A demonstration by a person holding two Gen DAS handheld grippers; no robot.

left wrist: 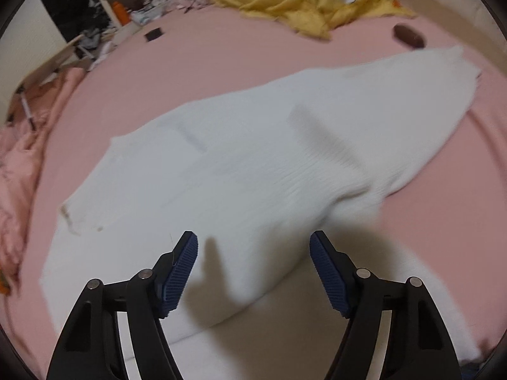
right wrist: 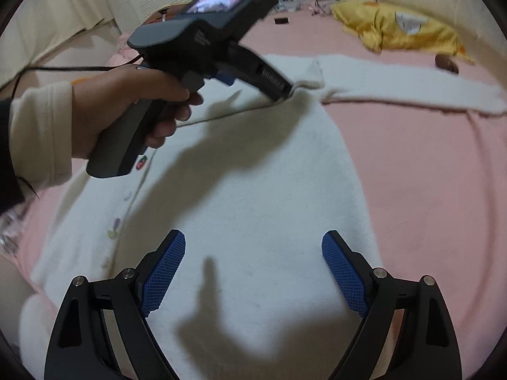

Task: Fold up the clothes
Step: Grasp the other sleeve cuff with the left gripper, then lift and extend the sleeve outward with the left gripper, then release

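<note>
A white sweater is being spread across the pink bedsheet in mid-frame, while the left gripper and right gripper are being held above it at bottom centre, jaws spread, nothing pinched.

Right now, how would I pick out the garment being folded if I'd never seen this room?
Find the pink bed that fills both views. The white sweater lies spread across its middle, one sleeve stretched out sideways. It is the only white, flat piece; the yellow blanket behind it is bunched up.
</note>
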